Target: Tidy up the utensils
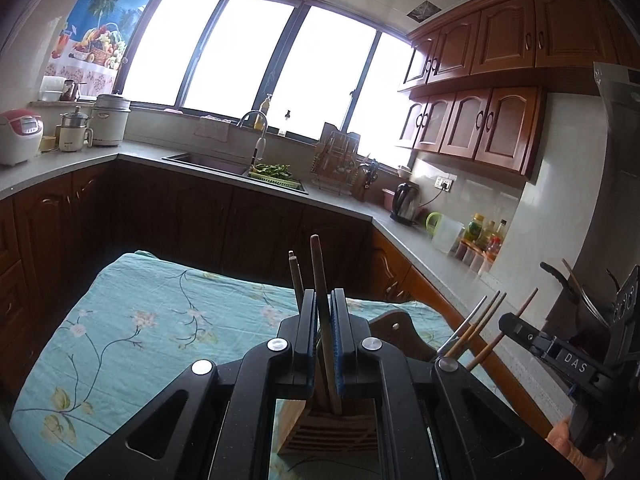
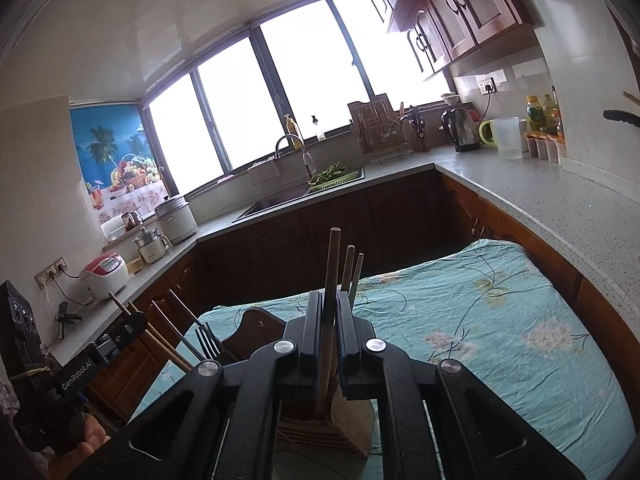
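The wooden utensil holder (image 1: pixel 332 428) is standing on the bench under a floral turquoise cloth (image 1: pixel 152 320), directly below both claws; its front face is showing horizontal slots; in the right wrist view the holder (image 2: pixel 348 420) is appearing just beneath the claw fingers.

The left claw (image 1: pixel 325 344) is gripping a brown wooden chopstick (image 1: pixel 320 276) between its blue-lined pads, jaws nearly closed on the stick; the chopstick is standing close to upright, its lower end reaching into the holder; a second, darker stick (image 1: pixel 296 276) is rising just to the left of the claw, apart from the pads.

The right claw (image 2: pixel 329 340) is likewise clamping a wooden chopstick (image 2: pixel 333 268), jaws narrow around it; the stick is running down into the holder; two further sticks (image 2: pixel 352 268) are standing just to its right, behind the claw.

In the left wrist view, the other claw is appearing at the right edge with several chopsticks (image 1: pixel 480 328) and a metal utensil beside it; in the right wrist view, a fork (image 2: pixel 206 340) is showing at the lower left beside a dark wooden board (image 2: pixel 256 332) lying on the cloth.

Beyond the bench, a sink (image 1: pixel 208 162) with a tray of green vegetables, an electric kettle (image 1: pixel 405 202) and a rice cooker (image 1: pixel 20 134) are sitting along the kitchen worktop under the window.
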A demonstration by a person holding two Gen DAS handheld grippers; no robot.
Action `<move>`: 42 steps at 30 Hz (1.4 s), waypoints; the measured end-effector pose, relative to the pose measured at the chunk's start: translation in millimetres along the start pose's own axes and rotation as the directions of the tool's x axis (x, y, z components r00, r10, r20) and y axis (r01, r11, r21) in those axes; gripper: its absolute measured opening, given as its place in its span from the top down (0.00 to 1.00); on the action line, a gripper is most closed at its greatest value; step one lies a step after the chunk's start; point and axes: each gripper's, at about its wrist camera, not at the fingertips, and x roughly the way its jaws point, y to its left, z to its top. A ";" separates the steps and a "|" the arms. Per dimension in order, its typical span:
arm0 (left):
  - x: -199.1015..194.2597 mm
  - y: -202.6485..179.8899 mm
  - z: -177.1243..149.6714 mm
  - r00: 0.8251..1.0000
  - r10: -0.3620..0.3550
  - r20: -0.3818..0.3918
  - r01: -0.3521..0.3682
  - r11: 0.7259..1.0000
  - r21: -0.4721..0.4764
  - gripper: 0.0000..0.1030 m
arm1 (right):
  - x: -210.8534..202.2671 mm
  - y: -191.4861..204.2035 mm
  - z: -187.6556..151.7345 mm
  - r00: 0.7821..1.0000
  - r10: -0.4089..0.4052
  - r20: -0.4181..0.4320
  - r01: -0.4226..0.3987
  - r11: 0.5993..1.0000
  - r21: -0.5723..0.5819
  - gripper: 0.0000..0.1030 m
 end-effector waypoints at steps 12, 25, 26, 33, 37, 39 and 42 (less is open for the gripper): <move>0.0 15.8 19.7 0.999 0.010 -0.051 -0.009 1.000 0.015 0.94 | 12.0 1.8 -6.7 0.998 0.000 -0.056 0.000 1.000 -0.010 0.94; 3.7 13.4 23.1 0.997 0.024 -0.069 -0.022 0.999 0.023 0.94 | 15.0 1.2 -5.4 0.998 0.000 -0.066 0.000 1.000 -0.005 0.93; 2.4 13.6 20.9 0.997 0.026 -0.072 -0.024 0.999 0.024 0.94 | 15.1 0.9 -5.2 0.998 0.001 -0.069 -0.002 1.000 -0.003 0.92; -0.6 11.4 18.9 0.994 0.036 -0.102 -0.034 0.999 0.021 0.84 | 12.9 -1.3 -6.6 0.997 0.007 -0.071 -0.006 1.000 0.010 0.89; -15.3 9.8 22.3 0.996 0.034 -0.085 -0.033 0.999 0.012 0.73 | 6.3 -3.3 -6.7 0.998 0.015 -0.063 -0.013 0.999 0.030 0.72; -24.3 10.2 21.6 0.996 0.037 -0.078 -0.037 0.999 0.006 0.66 | -0.9 -4.7 -6.4 0.999 0.020 -0.046 -0.018 0.999 0.041 0.57; -42.7 13.8 13.3 0.996 0.057 -0.064 -0.057 0.998 -0.013 0.44 | -14.7 -7.6 -8.9 0.999 0.028 -0.020 -0.026 0.998 0.055 0.40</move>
